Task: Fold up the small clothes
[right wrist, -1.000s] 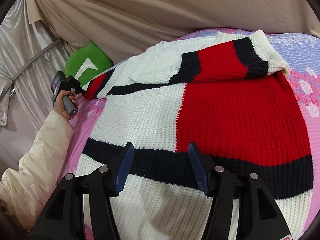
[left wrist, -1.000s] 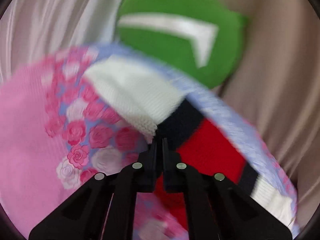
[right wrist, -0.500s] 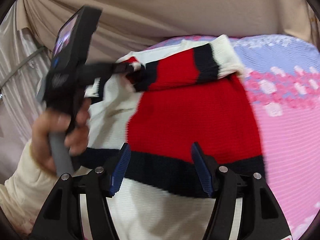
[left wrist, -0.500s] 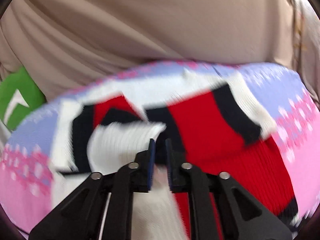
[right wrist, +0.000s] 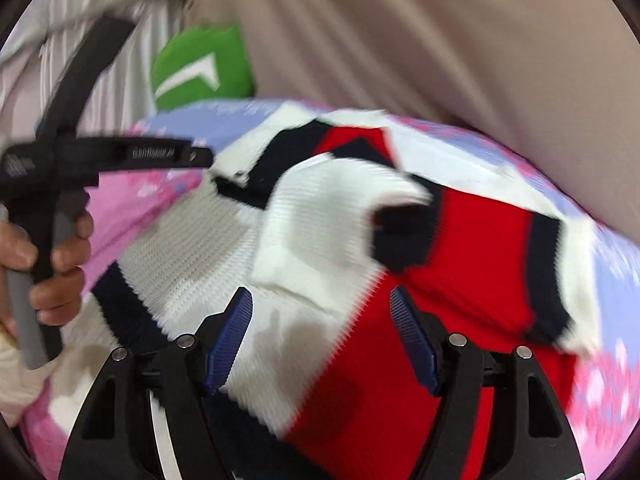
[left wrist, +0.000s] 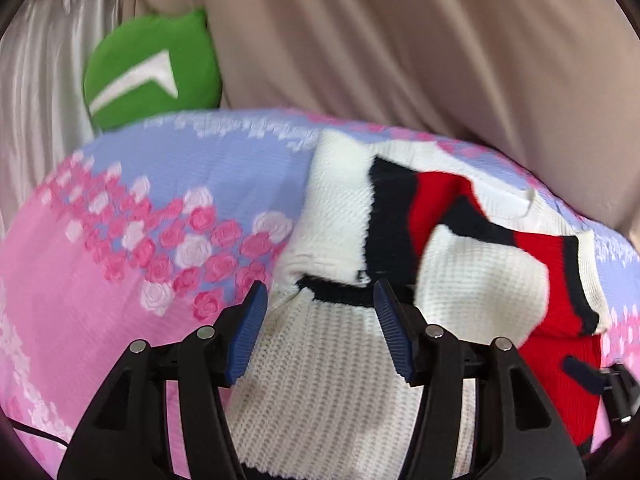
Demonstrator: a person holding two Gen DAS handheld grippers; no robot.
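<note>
My left gripper [left wrist: 318,304] – jaws wide, holding nothing – hovers over the sweater [left wrist: 332,368]; my right gripper [right wrist: 320,312] likewise gapes empty above it.

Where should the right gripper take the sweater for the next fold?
Probably the sweater's hem, just below the open right gripper: a thin free edge, approachable from the near side. Both sleeves already lie folded across the chest.
</note>
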